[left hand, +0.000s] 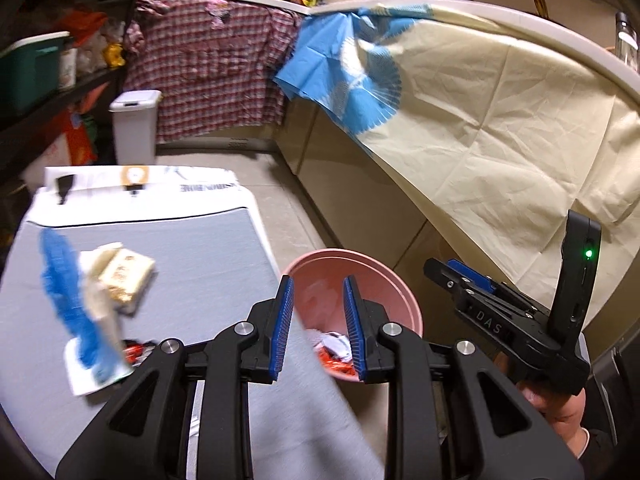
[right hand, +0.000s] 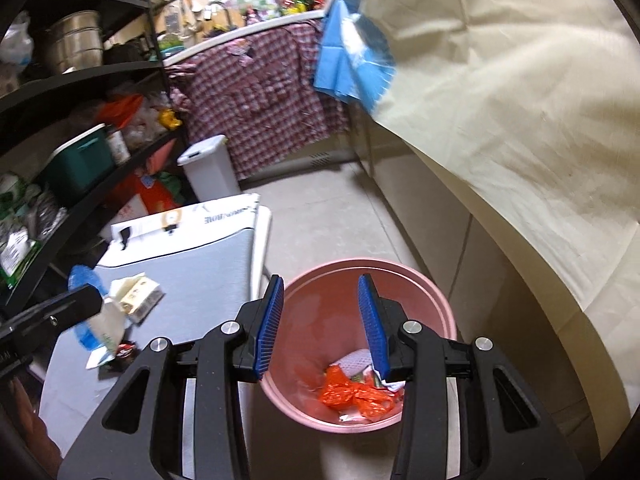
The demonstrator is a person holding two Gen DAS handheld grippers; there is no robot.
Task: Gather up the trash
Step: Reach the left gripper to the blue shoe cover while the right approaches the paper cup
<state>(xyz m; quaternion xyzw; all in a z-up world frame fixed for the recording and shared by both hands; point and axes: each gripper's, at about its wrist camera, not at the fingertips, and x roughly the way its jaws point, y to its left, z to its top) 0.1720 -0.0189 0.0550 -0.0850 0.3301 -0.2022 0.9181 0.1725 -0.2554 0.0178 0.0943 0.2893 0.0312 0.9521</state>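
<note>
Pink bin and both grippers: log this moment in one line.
left gripper: open, empty | right gripper: open, empty, over pink bin | bin: orange bag inside | table: wrappers left

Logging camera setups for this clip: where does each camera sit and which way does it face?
Left wrist: on the left gripper, angled down over the grey table and pink bin; shows the right gripper and the hand holding it.
Right wrist: on the right gripper, angled down into the pink bin, orange bag inside; left gripper's tip at the left edge.
Shared: bin, table, table litter, white lidded bin, checked cloth.
</note>
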